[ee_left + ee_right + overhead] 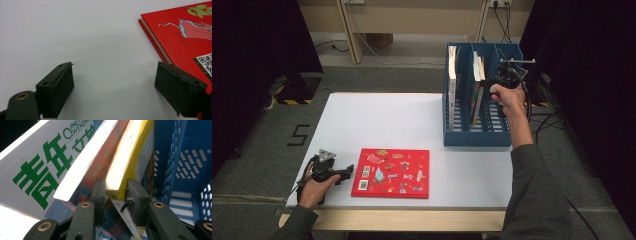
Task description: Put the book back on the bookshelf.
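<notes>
The right gripper [116,195] is pinching the yellow book [130,157] inside the blue file rack [462,135]; next comes seating or lifting it straight; the left gripper [113,87] is resting spread beside the red book [185,37].

The red book [185,37] runs off the left gripper view's right edge.

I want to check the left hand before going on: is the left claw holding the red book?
No, the left claw stands open over bare table, with the red book lying flat beside its one jaw.
</notes>
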Action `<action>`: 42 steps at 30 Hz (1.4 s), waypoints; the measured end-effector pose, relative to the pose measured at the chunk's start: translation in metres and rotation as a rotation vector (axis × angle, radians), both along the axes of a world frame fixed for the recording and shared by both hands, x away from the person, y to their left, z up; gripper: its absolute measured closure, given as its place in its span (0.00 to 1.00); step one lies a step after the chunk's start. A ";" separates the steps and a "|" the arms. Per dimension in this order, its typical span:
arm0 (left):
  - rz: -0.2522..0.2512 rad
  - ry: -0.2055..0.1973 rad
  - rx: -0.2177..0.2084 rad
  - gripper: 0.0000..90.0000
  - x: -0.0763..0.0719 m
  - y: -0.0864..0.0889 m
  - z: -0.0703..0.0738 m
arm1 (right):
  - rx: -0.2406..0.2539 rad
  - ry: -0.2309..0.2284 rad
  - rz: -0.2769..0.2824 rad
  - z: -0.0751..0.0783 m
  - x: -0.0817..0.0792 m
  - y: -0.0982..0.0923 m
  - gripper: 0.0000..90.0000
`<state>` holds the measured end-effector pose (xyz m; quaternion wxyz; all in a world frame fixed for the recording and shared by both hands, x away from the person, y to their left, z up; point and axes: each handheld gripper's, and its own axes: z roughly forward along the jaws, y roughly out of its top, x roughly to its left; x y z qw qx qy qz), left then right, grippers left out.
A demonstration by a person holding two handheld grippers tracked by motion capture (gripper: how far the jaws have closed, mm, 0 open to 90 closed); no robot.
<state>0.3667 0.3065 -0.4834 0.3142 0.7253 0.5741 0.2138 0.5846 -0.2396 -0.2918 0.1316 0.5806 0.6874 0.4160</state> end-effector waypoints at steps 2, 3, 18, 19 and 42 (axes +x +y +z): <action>0.000 0.000 -0.001 0.16 0.000 0.000 0.000 | 0.008 0.003 0.001 0.000 -0.001 -0.002 0.77; -0.002 0.000 0.001 0.16 0.000 0.000 0.000 | 0.007 0.000 0.006 0.000 -0.001 -0.004 0.77; -0.001 0.000 0.001 0.16 0.000 0.000 0.000 | -0.042 -0.033 0.010 0.018 -0.017 -0.014 0.58; -0.001 -0.001 0.001 0.16 0.000 0.000 0.000 | -0.061 -0.035 0.015 0.020 -0.020 -0.014 0.57; -0.005 0.005 0.000 0.16 0.000 0.001 0.000 | -0.111 -0.066 0.174 0.000 -0.092 0.008 0.42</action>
